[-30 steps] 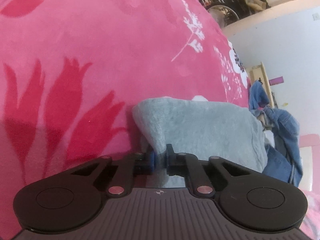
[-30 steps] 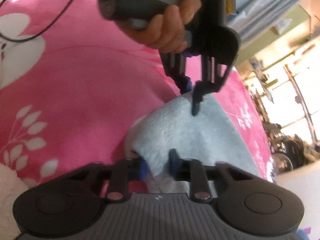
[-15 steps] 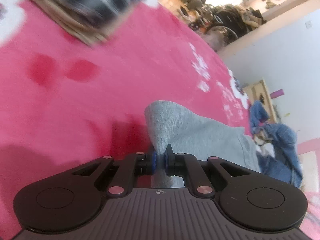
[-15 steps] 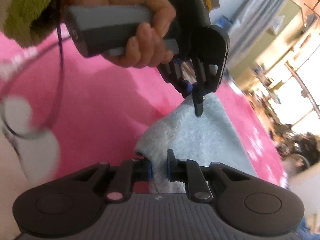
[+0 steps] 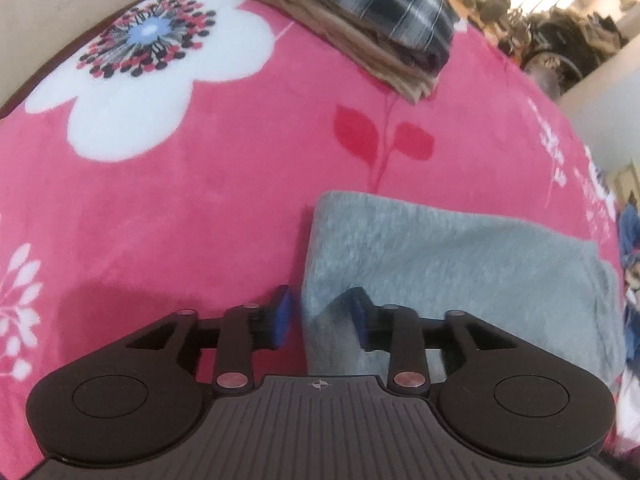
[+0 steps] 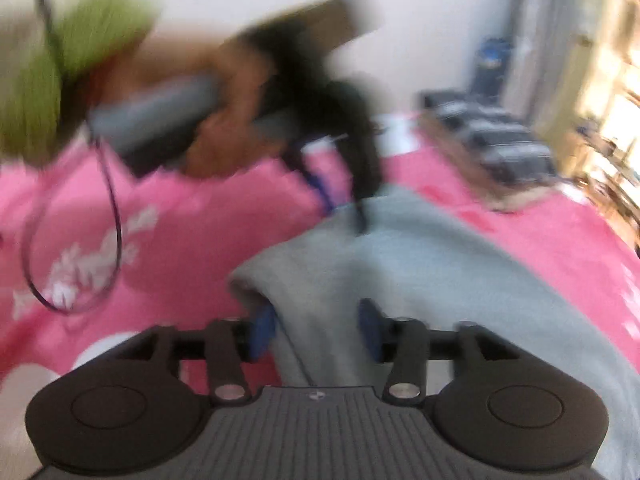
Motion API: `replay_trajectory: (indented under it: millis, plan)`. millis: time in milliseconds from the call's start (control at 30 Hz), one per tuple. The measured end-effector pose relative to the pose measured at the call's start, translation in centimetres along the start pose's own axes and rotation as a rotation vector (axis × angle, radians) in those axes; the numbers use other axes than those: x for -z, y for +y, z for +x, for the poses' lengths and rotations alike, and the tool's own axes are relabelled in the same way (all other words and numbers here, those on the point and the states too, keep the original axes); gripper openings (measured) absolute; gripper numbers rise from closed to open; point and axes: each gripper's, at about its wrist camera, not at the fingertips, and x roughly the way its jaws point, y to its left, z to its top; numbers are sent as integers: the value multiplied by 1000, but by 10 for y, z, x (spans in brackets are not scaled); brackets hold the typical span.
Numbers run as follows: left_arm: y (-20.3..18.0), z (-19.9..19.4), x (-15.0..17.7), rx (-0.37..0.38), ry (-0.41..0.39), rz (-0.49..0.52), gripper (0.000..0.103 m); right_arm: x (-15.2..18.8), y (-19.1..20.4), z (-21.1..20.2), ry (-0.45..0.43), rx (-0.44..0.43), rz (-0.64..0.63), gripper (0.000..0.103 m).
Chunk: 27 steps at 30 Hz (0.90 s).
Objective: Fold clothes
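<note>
A grey folded garment [image 5: 440,272] lies flat on the pink flowered blanket [image 5: 200,200]. My left gripper [image 5: 320,316] stands over its near left corner. Its jaws are opening, with the corner between the pads and no pad pressing on it. In the blurred right wrist view the same grey garment [image 6: 440,280] spreads away from my right gripper [image 6: 316,328]. Its jaws are opening too, with a fold of the cloth loose between them. Farther off, a hand with a green sleeve [image 6: 52,80] holds the left gripper [image 6: 342,206] at the garment's far corner.
A stack of folded clothes [image 5: 360,28], plaid on top of tan, sits on the blanket beyond the garment. Blue denim [image 5: 632,232] shows at the right edge. A dark cable [image 6: 116,216] loops from the left hand. A wall lies behind the bed.
Both grippers were shut on corners of the grey garment and now stand open. The garment has come down flat on the blanket. The left view has swung toward the folded stack.
</note>
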Motion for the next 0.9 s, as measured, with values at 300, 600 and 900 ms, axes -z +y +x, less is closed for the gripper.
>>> replay_trajectory:
  millis: [300, 600, 900]
  plan:
    - [-10, -30, 23, -73, -50, 77, 56, 64, -195, -72, -2, 398, 378, 35]
    - [-27, -58, 63, -104, -26, 193, 56, 105, -245, -53, 131, 439, 527, 27]
    - [-101, -60, 131, -26, 13, 655, 57, 68, -137, -80, 102, 52, 342, 30]
